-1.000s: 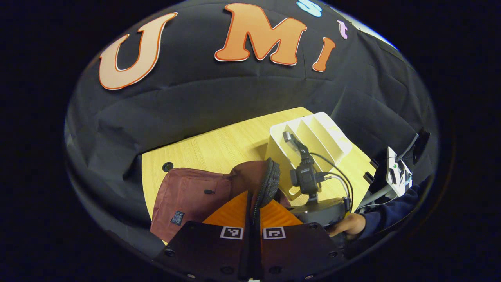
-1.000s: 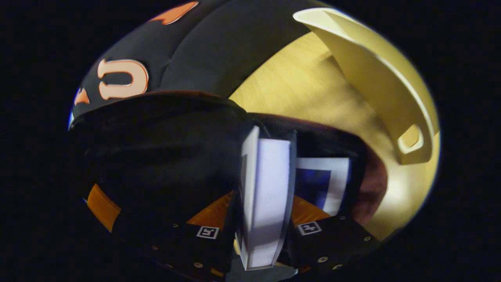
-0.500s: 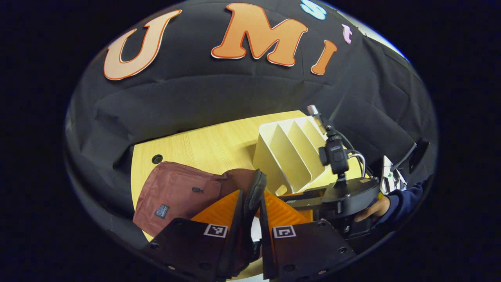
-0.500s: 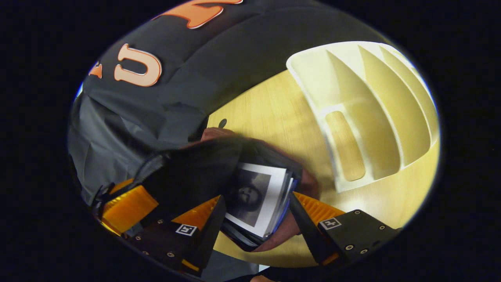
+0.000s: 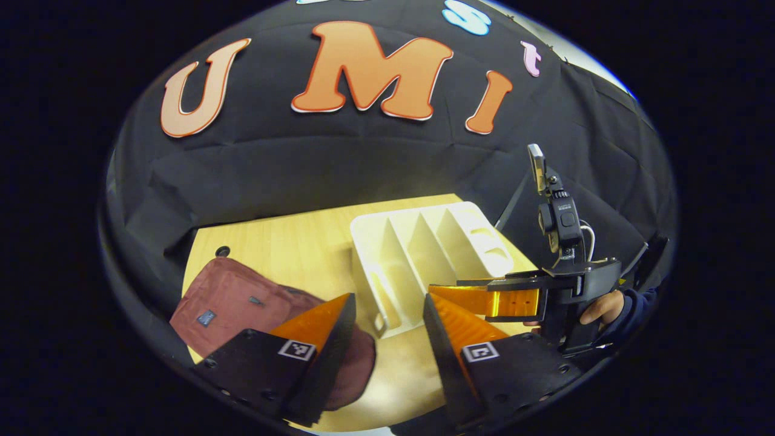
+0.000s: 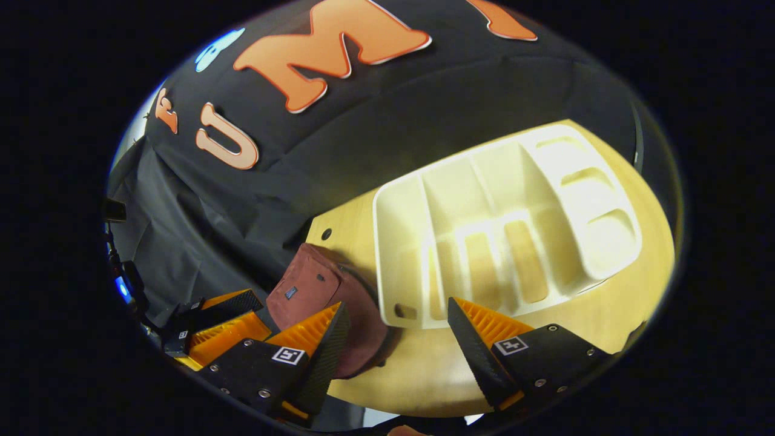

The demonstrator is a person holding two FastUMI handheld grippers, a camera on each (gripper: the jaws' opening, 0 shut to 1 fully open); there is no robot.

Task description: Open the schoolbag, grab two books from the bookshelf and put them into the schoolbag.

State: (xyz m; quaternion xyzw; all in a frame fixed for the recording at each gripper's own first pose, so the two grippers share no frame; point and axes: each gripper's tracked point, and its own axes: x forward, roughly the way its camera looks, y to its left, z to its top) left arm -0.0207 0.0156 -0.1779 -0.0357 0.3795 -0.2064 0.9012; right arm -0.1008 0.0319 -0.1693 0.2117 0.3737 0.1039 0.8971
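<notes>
Released since half a second ago: schoolbag (image 6: 321, 297) rim let go by left gripper (image 5: 382, 339), books gone from between right gripper (image 6: 396, 345) fingers, both pulled back above the table (image 6: 424, 369). Schoolbag now slumped on the wood just beside the white bookshelf (image 6: 502, 224), every slot bare. Both sets of fingers spread wide, holding nothing. Judged finished, or nearly. Best to withdraw straight up, clear of bag and shelf, avoiding any snag on the fabric.

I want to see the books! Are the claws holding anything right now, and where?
No, nothing. The left claw and the right claw are both open and empty above the table, near the schoolbag.
</notes>
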